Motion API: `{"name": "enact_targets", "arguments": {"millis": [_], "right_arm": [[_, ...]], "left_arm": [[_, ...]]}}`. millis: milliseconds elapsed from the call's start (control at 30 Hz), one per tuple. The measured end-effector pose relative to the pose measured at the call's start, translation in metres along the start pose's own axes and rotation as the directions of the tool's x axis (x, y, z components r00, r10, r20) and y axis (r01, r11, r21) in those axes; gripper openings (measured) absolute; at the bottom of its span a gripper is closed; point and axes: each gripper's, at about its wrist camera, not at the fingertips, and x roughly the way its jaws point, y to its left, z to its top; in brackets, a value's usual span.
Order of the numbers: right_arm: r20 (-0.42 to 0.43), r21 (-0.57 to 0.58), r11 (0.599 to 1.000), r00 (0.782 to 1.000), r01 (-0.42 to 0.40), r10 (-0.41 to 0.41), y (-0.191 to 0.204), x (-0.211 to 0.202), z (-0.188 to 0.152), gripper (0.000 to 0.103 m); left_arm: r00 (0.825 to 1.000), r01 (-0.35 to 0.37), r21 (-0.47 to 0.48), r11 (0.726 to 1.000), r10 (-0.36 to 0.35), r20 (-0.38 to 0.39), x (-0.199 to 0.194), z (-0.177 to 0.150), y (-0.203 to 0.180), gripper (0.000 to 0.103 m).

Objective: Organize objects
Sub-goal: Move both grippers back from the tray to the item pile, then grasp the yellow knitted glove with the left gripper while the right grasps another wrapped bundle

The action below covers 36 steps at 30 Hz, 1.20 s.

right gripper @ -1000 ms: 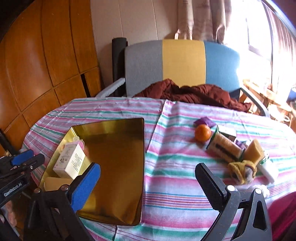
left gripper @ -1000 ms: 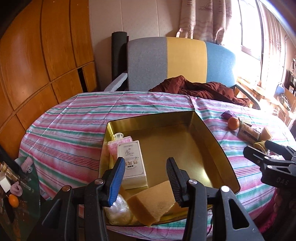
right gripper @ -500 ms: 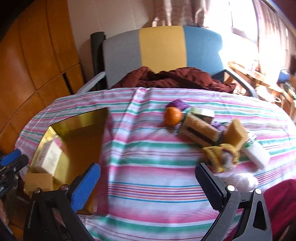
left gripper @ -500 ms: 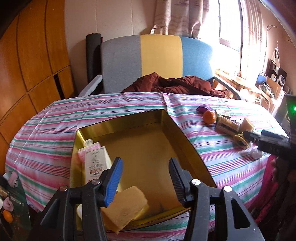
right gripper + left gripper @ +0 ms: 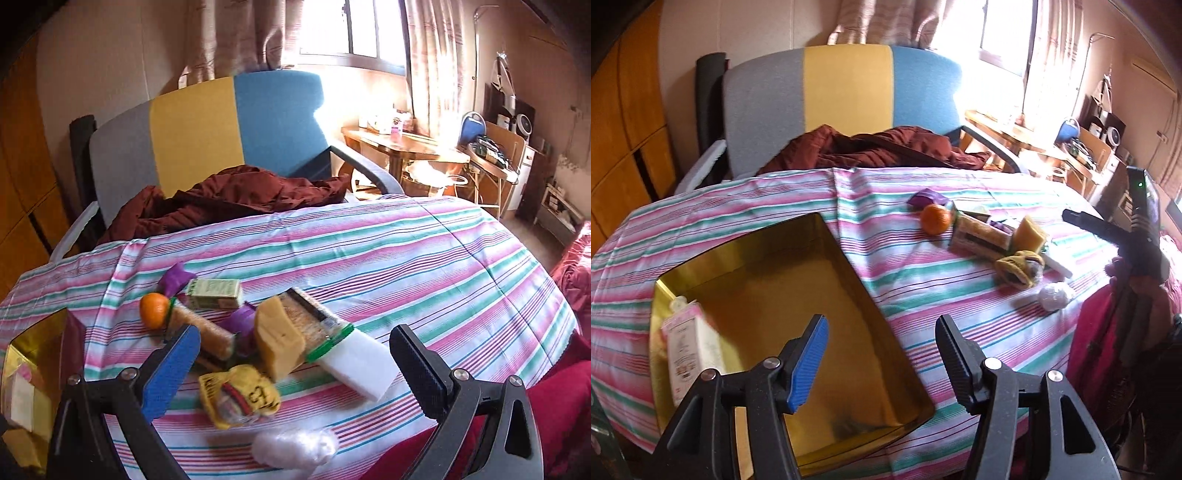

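Observation:
A gold tin tray (image 5: 827,243) lies on the striped table and holds a white carton (image 5: 692,350). My left gripper (image 5: 879,358) is open and empty above the tray's near right corner. My right gripper (image 5: 295,365) is open and empty, just above a pile of loose things: an orange (image 5: 153,310), a green box (image 5: 214,293), a yellow sponge (image 5: 279,341), a yellow wrapped snack (image 5: 238,400), a white block (image 5: 356,363) and a clear plastic ball (image 5: 295,448). The pile also shows in the left wrist view, with the orange (image 5: 936,219) to the tray's right.
A grey, yellow and blue chair (image 5: 846,99) with a maroon cloth (image 5: 871,149) stands behind the table. Wooden cabinets (image 5: 624,122) are at the left. A side table (image 5: 406,147) with clutter stands by the window at the right.
Both grippers swung to the right. The left one left the yellow sponge in the tray's near corner; it is now out of view. The right one now hangs over the pile.

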Motion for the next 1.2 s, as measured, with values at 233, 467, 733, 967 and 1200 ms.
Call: {"name": "enact_targets", "arguments": {"millis": [233,467,733,967,1200], "right_arm": [[-0.031,0.148,0.987,0.997,-0.067,0.072,-0.026,0.013,-0.003,0.103],[-0.037,0.164,0.981,0.993,-0.107,0.114,-0.025,0.015,-0.005,0.103],[-0.045,0.172,0.975,0.988,-0.141,0.150,-0.026,0.017,-0.004,0.103],[-0.115,0.213,0.976,0.991,-0.035,0.061,-0.040,0.029,-0.008,0.103],[-0.131,0.351,0.936,0.989,-0.016,0.066,-0.070,0.033,-0.009,0.103]], "left_arm": [[0.993,0.101,0.003,0.995,-0.101,-0.059,0.037,0.035,-0.038,0.061],[0.983,0.119,-0.071,0.990,-0.127,-0.131,0.098,0.072,-0.050,0.059],[0.978,0.097,-0.161,0.982,-0.124,-0.170,0.149,0.098,-0.041,0.055],[0.967,0.135,-0.082,0.987,-0.149,-0.205,0.165,0.094,-0.071,0.055],[0.914,0.249,-0.094,0.964,-0.266,-0.308,0.183,0.073,-0.108,0.054]]}}
